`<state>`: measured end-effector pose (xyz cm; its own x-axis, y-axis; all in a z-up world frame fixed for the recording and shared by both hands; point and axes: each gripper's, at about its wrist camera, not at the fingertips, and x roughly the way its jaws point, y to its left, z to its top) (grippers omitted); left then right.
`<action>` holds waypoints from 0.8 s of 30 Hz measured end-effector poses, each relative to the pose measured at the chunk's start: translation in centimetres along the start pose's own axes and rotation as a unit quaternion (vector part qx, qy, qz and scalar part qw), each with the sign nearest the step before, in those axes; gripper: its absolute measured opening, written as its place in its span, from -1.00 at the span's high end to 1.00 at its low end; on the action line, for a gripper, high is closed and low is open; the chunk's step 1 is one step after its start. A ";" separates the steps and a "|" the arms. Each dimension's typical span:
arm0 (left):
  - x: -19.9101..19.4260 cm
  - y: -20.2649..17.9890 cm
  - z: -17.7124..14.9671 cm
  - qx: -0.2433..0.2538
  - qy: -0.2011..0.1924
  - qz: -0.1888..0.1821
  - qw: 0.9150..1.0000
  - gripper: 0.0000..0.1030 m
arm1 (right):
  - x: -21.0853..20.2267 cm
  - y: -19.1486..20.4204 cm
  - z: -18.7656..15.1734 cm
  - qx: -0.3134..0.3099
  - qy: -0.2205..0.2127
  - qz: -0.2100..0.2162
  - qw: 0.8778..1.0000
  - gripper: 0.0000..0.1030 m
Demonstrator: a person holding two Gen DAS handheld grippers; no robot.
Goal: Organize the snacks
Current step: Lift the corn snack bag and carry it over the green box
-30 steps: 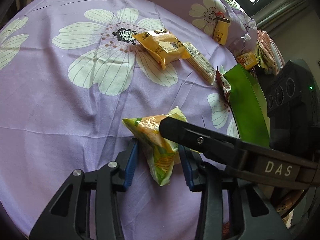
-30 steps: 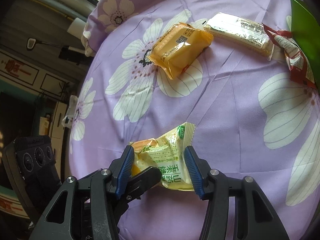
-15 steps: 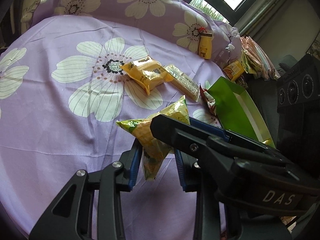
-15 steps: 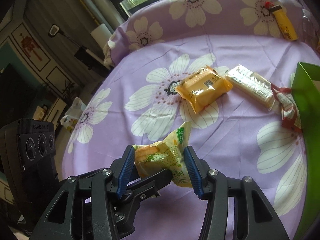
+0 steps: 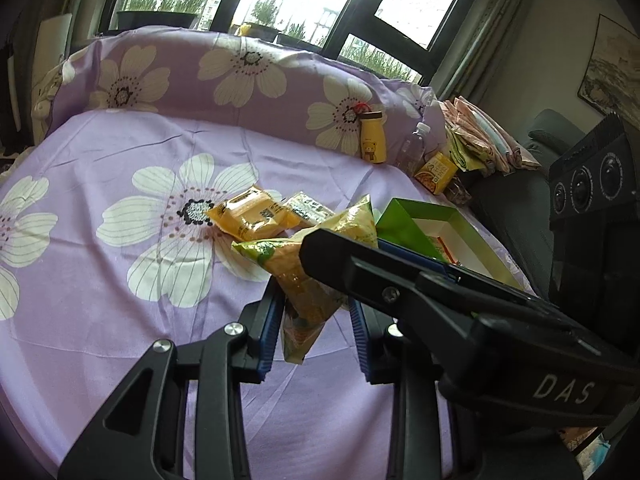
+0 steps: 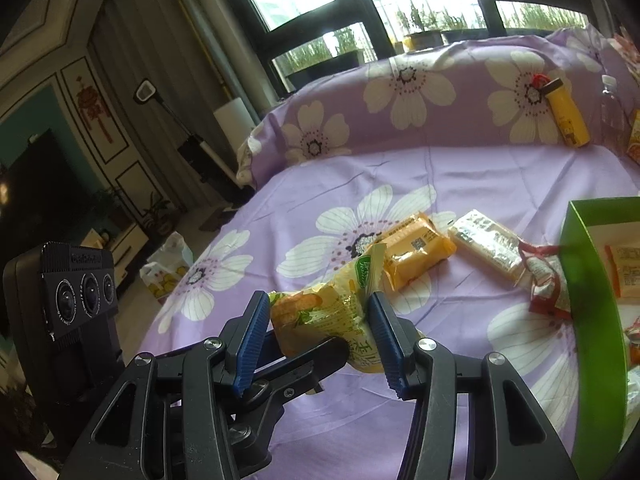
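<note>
A yellow-green snack bag (image 5: 308,276) hangs in the air above the purple flowered cloth (image 5: 120,288), pinched from two sides. My left gripper (image 5: 314,320) is shut on its lower end. My right gripper (image 6: 318,330) is shut across its middle (image 6: 320,316), and one of its black fingers (image 5: 360,268) crosses the left wrist view in front of the bag. An orange packet (image 6: 416,248), a pale long packet (image 6: 488,244) and a red packet (image 6: 546,284) lie on the cloth beyond. The open green box (image 6: 588,300) stands to the right with several packets inside.
A yellow bear bottle (image 5: 373,136), a clear water bottle (image 5: 412,148) and an orange carton (image 5: 436,172) lean at the raised back edge. Folded cloths (image 5: 480,140) pile at the far right. Windows lie behind; the cloth drops off at the left.
Both grippers have lifted the snack bag off the cloth and tilted up toward the windows. The left jaws have narrowed onto the bag.
</note>
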<state>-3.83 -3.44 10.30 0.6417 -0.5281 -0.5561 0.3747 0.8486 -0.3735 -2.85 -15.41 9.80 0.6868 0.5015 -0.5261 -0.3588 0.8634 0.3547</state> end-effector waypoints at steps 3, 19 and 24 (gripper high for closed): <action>0.2 -1.6 0.5 0.017 -0.007 -0.006 1.000 0.40 | -1.5 -0.9 0.4 0.005 -0.013 0.000 1.000 -0.05; 4.2 -12.3 3.3 0.071 0.003 -0.075 0.995 0.39 | -11.0 -8.0 2.3 0.055 -0.090 -0.042 0.994 -0.05; 6.1 -14.5 3.7 0.079 0.028 -0.093 0.992 0.39 | -12.8 -10.6 2.3 0.090 -0.103 -0.058 0.989 -0.05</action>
<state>-2.85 -18.90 15.09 0.5145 -0.6733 -0.5310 0.5864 0.7281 -0.3551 -6.40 -31.06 14.54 0.8381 0.3613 -0.4086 -0.1638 0.8813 0.4433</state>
